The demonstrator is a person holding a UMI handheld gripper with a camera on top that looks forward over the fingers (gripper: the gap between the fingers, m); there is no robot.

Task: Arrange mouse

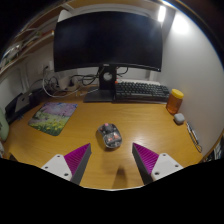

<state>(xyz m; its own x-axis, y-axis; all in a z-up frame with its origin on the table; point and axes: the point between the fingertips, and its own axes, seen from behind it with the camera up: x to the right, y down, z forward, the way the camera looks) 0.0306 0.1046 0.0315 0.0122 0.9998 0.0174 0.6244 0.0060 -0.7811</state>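
A grey and silver mouse (110,135) lies on the wooden desk (130,120), just ahead of my gripper (112,162) and a little beyond the fingertips. The two fingers with magenta pads (76,160) stand wide apart, open and empty. Nothing is between them but bare desk. A colourful mouse mat (53,117) lies to the left of the mouse.
A large dark monitor (108,40) stands at the back, with a keyboard (141,91) in front of it. An orange cup (175,100) and a small white object (179,118) sit to the right. Cables and clutter lie at the far left.
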